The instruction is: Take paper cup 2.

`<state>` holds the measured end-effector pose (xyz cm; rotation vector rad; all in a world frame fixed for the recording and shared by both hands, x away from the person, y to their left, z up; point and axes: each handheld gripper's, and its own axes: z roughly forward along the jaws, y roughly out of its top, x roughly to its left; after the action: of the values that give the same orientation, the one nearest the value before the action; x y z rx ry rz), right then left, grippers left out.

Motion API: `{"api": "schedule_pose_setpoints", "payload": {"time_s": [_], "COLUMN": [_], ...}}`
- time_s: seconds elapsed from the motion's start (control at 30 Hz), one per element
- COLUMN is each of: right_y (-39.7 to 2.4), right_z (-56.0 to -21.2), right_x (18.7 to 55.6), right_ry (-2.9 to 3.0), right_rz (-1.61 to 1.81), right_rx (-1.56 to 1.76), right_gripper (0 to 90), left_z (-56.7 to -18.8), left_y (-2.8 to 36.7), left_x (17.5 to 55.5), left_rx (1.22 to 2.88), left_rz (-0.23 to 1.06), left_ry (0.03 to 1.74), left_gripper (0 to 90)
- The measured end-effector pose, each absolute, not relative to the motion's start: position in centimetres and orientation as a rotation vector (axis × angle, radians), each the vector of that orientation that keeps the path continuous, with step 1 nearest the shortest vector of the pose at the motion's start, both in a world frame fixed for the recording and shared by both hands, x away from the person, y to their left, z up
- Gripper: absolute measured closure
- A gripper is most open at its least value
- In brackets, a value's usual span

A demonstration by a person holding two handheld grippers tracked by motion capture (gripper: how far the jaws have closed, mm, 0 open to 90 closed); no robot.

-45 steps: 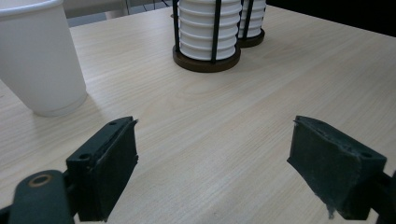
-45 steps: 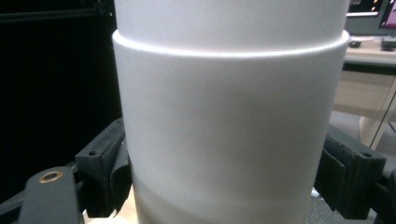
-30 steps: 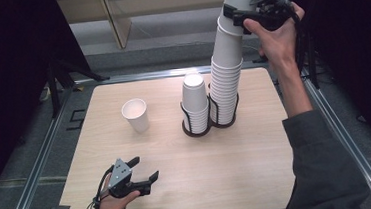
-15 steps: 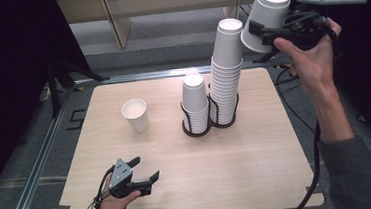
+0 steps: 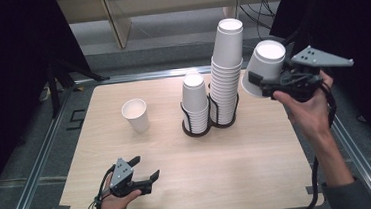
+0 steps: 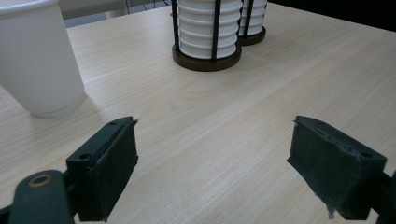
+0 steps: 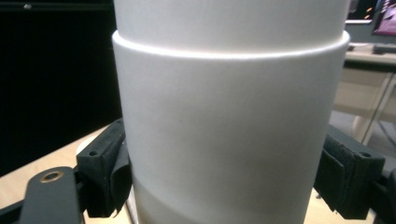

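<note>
One cup point(image 5: 265, 68) sits squeezed in our right gripper point(image 5: 278, 83); left gripper point(image 5: 141, 176) gapes empty. Next, we set it on the table point(image 5: 257, 154).

I see a plain white paper cup point(image 5: 263, 68) between black jaws. The table point(image 5: 238, 165) is pale wood grain; the cup holders point(image 5: 210, 125) are black wire.
</note>
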<state>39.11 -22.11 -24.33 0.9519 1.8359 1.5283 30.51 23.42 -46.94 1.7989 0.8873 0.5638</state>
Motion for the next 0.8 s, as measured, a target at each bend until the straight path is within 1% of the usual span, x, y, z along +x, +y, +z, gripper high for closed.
{"api": "schedule_pose_setpoints", "payload": {"time_s": [0.27,0.43,0.8], "right_y": [-19.6,-18.0,-15.5], "right_z": [-28.9,-31.3,-34.4], "right_x": [37.9,37.8,37.9], "right_ry": [1.930,1.964,2.039], "right_rz": [1.544,1.570,1.607], "right_rx": [0.954,0.948,0.932], "right_gripper": [17.8,17.8,17.9], "left_z": [-47.1,-47.1,-47.2], "left_y": [23.4,23.6,23.6], "left_x": [30.7,30.8,31.0], "left_rx": [1.795,1.797,1.783], "left_rz": [0.562,0.570,0.571], "left_ry": [0.881,0.887,0.873], "left_gripper": [14.4,14.4,14.4]}}
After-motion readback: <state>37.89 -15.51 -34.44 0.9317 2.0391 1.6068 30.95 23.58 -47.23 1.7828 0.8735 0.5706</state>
